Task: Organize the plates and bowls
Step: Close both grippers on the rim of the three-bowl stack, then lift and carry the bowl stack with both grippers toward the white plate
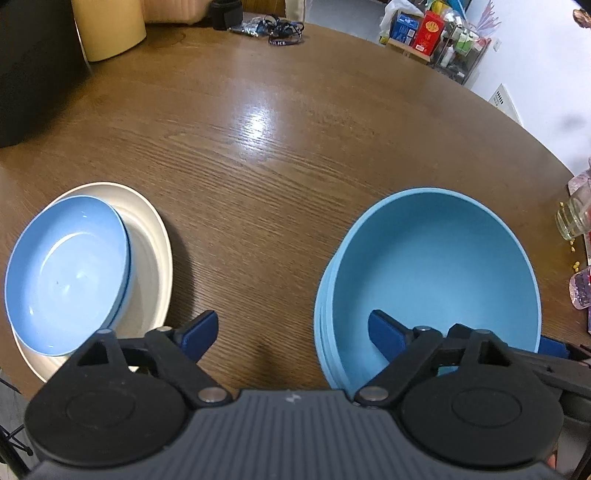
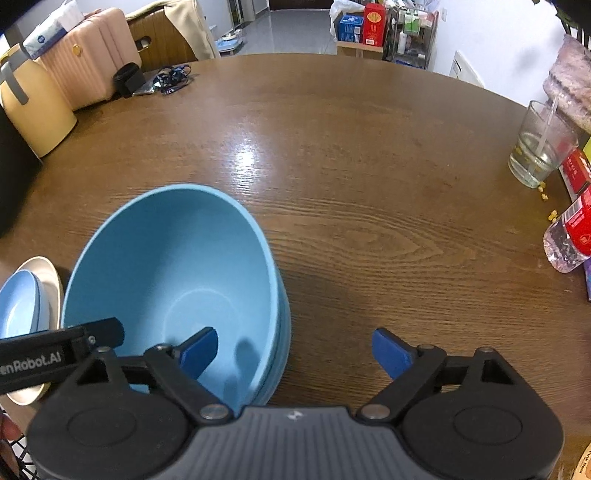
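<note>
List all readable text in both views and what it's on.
"enRobot.AI", start cut off: black arm of the left gripper, seen in the right wrist view.
Lanyard: white lettering, too blurred to read.
Red box, blue box, bottle label: print too small or blurred to read.

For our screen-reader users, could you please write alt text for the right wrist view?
An open hand-held gripper straddles the near rim of a stack of blue bowls on a wooden table; a drinking glass stands far right.
</note>
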Demonstrator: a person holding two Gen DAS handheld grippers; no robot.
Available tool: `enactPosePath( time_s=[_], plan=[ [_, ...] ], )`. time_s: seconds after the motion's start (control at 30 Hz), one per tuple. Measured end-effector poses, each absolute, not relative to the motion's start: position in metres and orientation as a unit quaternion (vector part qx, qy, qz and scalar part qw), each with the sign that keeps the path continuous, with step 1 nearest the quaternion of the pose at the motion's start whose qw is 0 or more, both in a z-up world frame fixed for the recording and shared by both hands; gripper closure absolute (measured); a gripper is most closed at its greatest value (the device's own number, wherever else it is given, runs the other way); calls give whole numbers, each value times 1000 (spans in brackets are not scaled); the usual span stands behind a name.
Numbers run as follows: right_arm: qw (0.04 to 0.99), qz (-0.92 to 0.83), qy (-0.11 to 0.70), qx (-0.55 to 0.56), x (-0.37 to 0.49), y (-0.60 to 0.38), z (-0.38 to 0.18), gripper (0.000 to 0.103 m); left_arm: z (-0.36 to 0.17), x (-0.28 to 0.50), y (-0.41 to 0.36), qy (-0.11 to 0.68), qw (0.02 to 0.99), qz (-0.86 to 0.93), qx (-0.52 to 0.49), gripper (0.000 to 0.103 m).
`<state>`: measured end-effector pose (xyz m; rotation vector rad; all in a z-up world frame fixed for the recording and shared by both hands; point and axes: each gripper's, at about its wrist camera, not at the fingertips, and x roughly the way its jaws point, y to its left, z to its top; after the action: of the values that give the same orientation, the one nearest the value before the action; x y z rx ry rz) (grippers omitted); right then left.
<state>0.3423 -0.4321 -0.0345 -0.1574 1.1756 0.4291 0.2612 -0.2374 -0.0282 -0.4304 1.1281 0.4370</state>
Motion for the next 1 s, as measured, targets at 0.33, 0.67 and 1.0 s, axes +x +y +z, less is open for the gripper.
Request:
enactPosePath(
  time_s=[0.33,0.67,1.0],
  plan=[
    [796,216,563,-55,345,-435,-43,42,-42,274,-243,541,794,188,-204,43],
    [781,233,580,20,348,-441,-51,63,-48,277,-244,542,796,155,-221,73],
    [786,230,572,50,341,-443,-55,70,-48,277,-247,539,803,154,-205,73]
  ],
)
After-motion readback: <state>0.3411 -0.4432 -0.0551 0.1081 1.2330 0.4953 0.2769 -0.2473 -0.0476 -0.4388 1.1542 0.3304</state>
